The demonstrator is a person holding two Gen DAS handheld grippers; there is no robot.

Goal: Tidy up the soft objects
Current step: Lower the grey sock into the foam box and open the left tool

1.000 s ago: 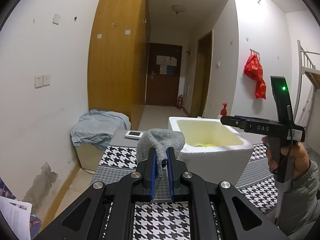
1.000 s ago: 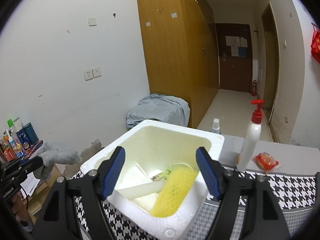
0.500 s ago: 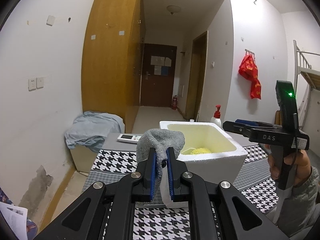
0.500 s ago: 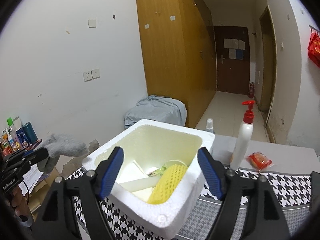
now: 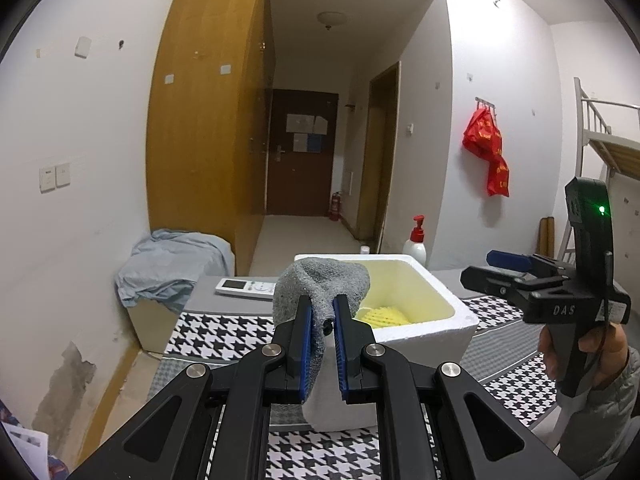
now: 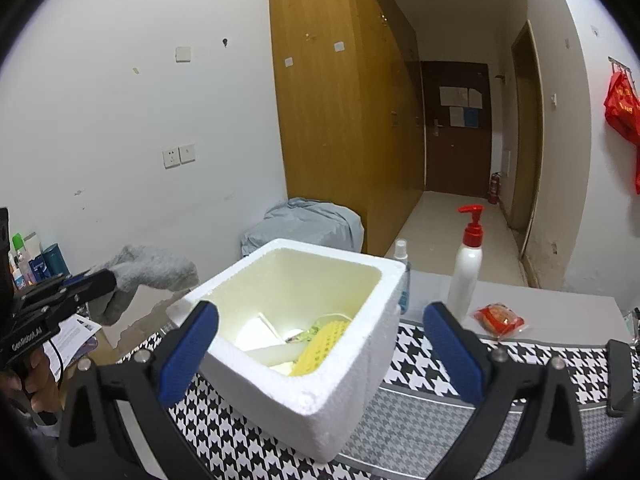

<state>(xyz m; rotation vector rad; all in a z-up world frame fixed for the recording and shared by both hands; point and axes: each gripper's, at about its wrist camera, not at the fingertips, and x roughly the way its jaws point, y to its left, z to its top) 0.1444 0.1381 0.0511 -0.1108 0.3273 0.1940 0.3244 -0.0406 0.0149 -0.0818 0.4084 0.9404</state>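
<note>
My left gripper (image 5: 320,314) is shut on a grey knitted sock (image 5: 320,284), which bulges above the blue pads. Just beyond it stands a white foam box (image 5: 424,320) on the table, and a yellow foam net (image 5: 384,314) lies inside. In the right wrist view the sock (image 6: 156,270) hangs left of the box (image 6: 320,384), held by the left gripper (image 6: 100,280). My right gripper (image 6: 320,312) hovers before the box; its jaws are opening wide, and nothing is pressed between them. A white sheet lies beside the yellow net (image 6: 320,344) in the box.
A houndstooth cloth (image 6: 420,364) covers the table. Behind the box stand a red-capped pump bottle (image 6: 466,268) and a small spray bottle (image 6: 401,256), and a red snack packet (image 6: 498,320) lies nearby. A remote (image 5: 246,287) lies at the far left. A blue-grey cloth (image 5: 172,264) drapes a floor box.
The left gripper has carried the sock closer to the box's left side. The right gripper's fingers have spread noticeably wider apart.
</note>
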